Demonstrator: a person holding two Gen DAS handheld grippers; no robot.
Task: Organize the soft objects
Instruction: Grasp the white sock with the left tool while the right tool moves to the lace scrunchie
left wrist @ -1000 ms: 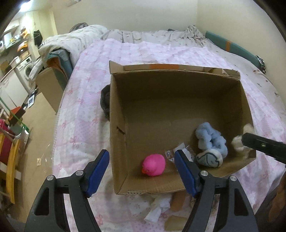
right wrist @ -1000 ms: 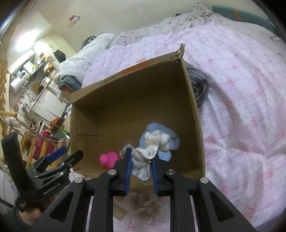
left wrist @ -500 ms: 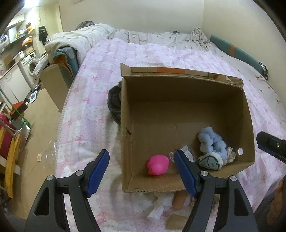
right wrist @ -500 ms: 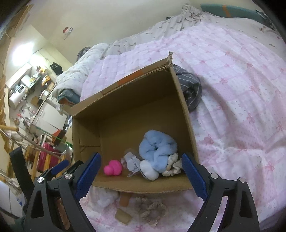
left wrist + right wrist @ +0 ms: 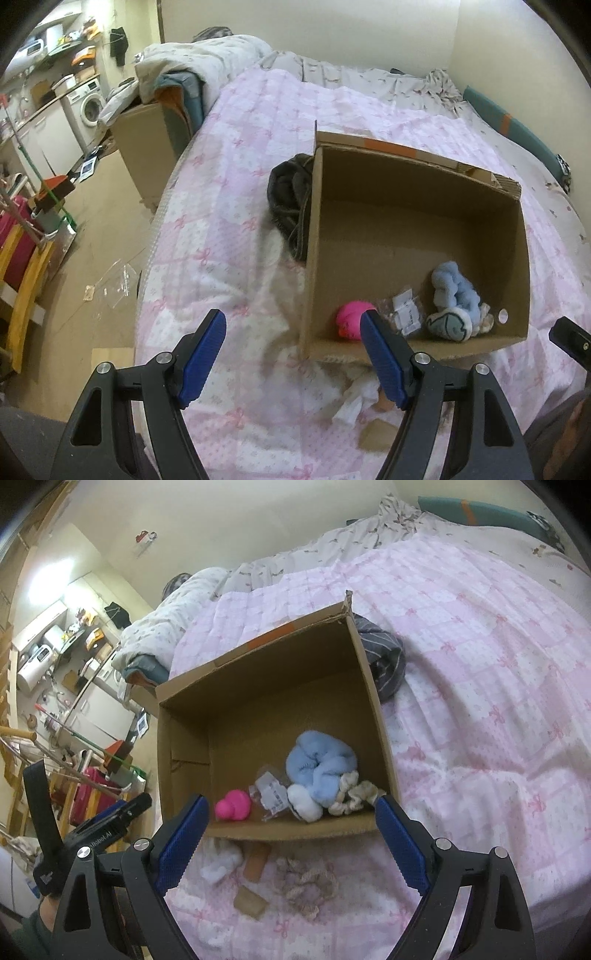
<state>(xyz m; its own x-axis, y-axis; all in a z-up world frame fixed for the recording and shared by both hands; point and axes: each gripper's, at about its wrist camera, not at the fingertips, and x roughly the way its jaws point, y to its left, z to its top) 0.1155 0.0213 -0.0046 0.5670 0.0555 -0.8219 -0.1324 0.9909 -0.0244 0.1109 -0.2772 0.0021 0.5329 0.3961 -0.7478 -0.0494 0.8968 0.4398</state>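
An open cardboard box (image 5: 413,192) (image 5: 266,672) sits on a pink quilted bed. Inside lie a pink toy (image 5: 349,319) (image 5: 232,806), a clear packet (image 5: 271,794), a light blue fluffy scrunchie (image 5: 452,286) (image 5: 319,762), a white plush (image 5: 448,325) (image 5: 304,806) and a cream lace scrunchie (image 5: 356,795). My right gripper (image 5: 291,840) is open and empty, just in front of the box's near wall. My left gripper (image 5: 291,356) is open and empty, off the box's near left corner. On the quilt before the box lie a beige knitted piece (image 5: 308,880), a white cloth (image 5: 221,864) and brown blocks (image 5: 251,901).
A dark striped garment (image 5: 291,199) (image 5: 382,657) lies against the box's far side. The bed's left edge (image 5: 155,236) drops to a cluttered floor with a second cardboard box (image 5: 147,155) and a washing machine (image 5: 90,105). Crumpled bedding lies at the head of the bed.
The right gripper, shut on the cream lace scrunchie a second ago, has opened; the scrunchie now lies in the box. Both grippers have pulled back from the box, the left also shifting left.
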